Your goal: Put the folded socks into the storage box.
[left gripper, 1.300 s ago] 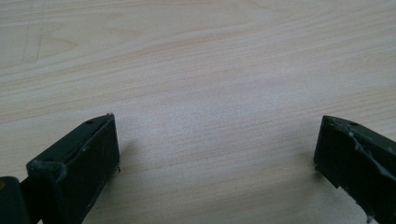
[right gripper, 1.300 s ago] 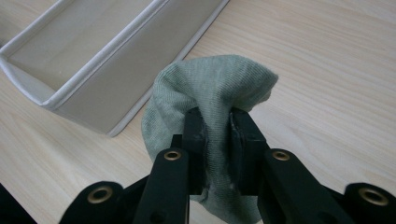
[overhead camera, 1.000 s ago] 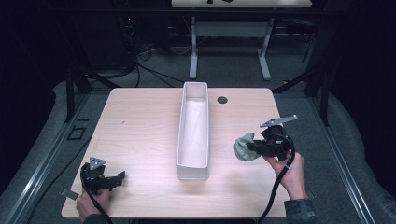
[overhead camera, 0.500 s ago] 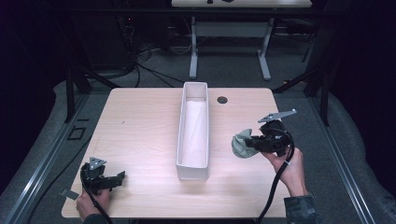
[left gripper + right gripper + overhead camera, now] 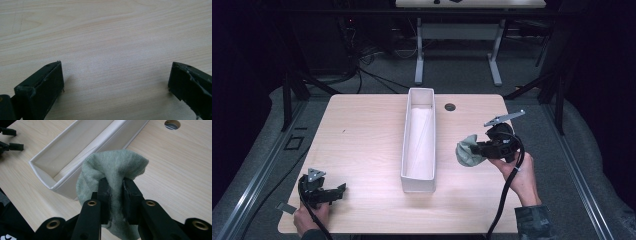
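Resting low at the table's near corner, the left gripper gapes, holding nothing. Farther right, the right gripper pinches a grey-green sock, lifted just beside the long white tray, which looks empty; placing it apparently remains.

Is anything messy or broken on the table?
Nothing stands out. The white bin stands upright and holds nothing, and the right gripper pinches a bunched green cloth beside it. The left gripper rests open on bare wood.
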Action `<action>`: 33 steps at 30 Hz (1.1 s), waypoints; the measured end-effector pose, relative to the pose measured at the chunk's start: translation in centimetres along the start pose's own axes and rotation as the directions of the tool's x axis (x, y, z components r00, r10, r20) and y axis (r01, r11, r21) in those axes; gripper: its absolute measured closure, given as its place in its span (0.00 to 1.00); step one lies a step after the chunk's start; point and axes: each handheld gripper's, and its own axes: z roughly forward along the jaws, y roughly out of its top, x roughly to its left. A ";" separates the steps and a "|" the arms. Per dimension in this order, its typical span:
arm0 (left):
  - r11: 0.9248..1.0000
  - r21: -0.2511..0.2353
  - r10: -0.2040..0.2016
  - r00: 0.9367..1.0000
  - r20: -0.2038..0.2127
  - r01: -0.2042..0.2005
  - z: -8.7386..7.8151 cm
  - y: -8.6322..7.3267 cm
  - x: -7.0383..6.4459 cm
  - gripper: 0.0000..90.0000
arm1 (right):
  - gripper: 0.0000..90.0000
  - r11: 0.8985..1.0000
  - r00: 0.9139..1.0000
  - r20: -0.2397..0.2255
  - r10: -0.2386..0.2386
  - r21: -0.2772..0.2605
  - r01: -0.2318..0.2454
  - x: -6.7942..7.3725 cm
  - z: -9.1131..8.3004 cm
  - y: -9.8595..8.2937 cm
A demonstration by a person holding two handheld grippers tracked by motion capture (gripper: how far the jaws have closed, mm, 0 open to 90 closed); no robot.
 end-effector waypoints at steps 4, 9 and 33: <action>1.000 0.000 0.000 1.000 0.000 0.000 0.0 0.0 0.0 0.00 | 0.86 1.000 1.000 -0.006 -0.008 0.004 0.008 0.3 0.0 0.5; 1.000 0.000 0.000 1.000 0.000 0.000 0.0 0.0 0.0 0.00 | 0.86 1.000 1.000 -0.014 -0.020 0.000 0.020 0.6 0.0 1.2; 1.000 0.003 0.004 1.000 0.001 -0.004 0.0 0.0 0.0 0.00 | 0.86 0.996 0.993 -0.072 -0.090 0.017 0.092 2.9 0.6 4.3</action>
